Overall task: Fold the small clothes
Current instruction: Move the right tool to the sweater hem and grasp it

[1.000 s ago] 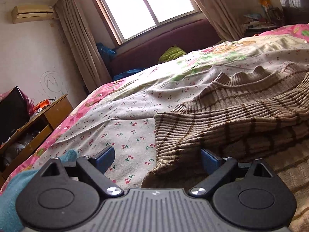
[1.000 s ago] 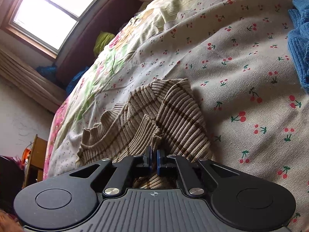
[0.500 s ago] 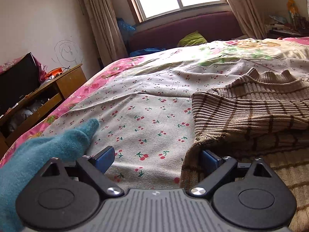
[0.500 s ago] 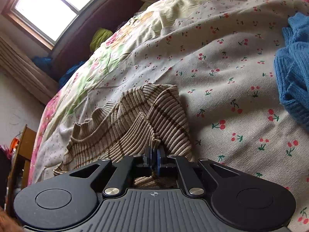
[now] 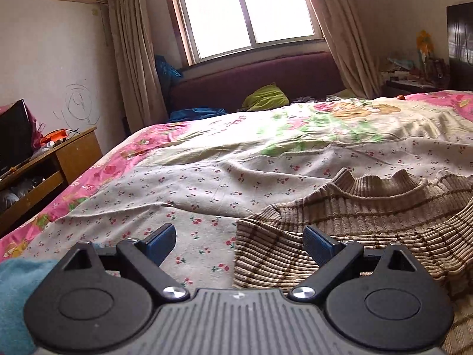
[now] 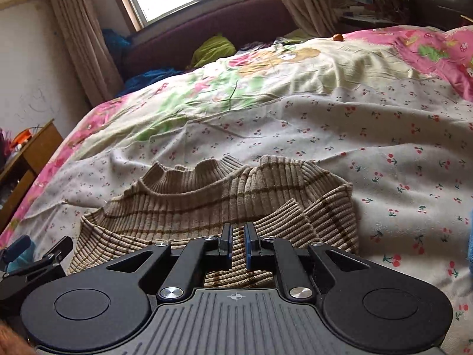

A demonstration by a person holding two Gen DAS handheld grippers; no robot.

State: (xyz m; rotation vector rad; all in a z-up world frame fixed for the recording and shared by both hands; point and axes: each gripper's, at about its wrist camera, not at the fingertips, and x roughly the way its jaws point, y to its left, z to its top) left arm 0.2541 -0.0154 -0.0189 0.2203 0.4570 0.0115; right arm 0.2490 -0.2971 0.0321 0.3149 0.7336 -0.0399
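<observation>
A beige ribbed sweater with brown stripes (image 5: 369,216) lies on the cherry-print bedsheet (image 5: 177,189), collar toward the window. One sleeve is folded across its body (image 6: 283,216). My left gripper (image 5: 239,236) is open above the sweater's left edge, with nothing between its fingers. My right gripper (image 6: 238,233) hovers over the folded sleeve. Its jaws are opening and stand a narrow gap apart, with no cloth between the pads. The left gripper (image 6: 40,247) also shows at the far left of the right wrist view.
A teal garment (image 5: 14,295) lies at the lower left and a blue knit (image 6: 470,245) at the right edge. A wooden cabinet (image 5: 59,159) stands left of the bed. The dark headboard (image 5: 251,82) and a green cloth (image 5: 266,97) are at the far end.
Both views have rolled level and pulled back. The right gripper's jaws, shut before, now stand slightly apart. The left gripper has lifted away from the sweater's edge, still open.
</observation>
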